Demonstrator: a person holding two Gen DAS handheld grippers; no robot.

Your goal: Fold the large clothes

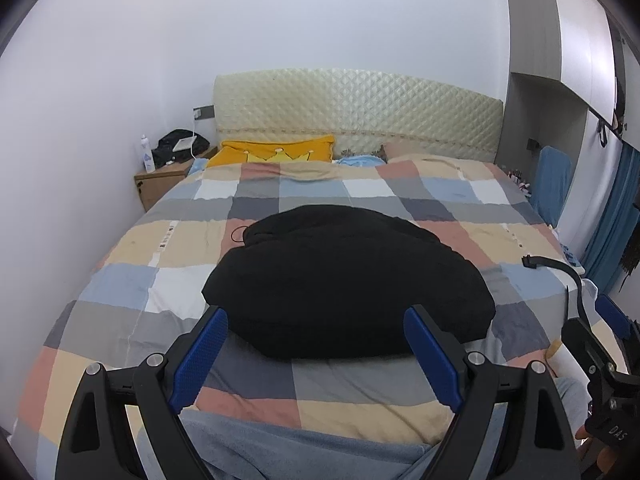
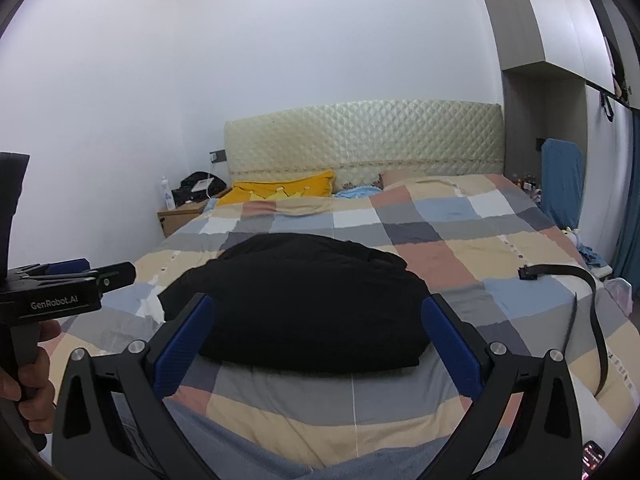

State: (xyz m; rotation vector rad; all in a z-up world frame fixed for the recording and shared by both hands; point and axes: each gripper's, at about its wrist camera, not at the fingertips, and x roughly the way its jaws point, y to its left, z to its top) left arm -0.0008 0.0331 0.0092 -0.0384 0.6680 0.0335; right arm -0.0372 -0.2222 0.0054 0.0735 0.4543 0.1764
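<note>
Left wrist view: left gripper [image 1: 316, 344] held over the near edge of the bed, blue-padded jaws spread wide, grasping nothing.
Right wrist view: right gripper [image 2: 318, 334] likewise over the near edge, jaws spread wide, nothing between them.
Task item: large black soft fabric garment [image 1: 344, 280] lies in a compact rounded mound near the middle of the bed, closer to the near edge; a thin cord loop shows at its far left side.
Support: bed with checked quilt in peach, grey, blue and white [image 1: 132, 248].
Other items: black strap with buckle [image 2: 568, 276] lies near the right edge of the bed, apart from the garment.
Step in hand: undetermined. The mound fits either a bundle awaiting spreading or a finished fold set down; layers cannot be made out in the black cloth.
Next move: no direction warranted on this evidence.
Legible writing: "GenRobot.AI" on the left gripper body, seen in the right wrist view; "DAS" on the right gripper body, seen in the left wrist view.
</note>
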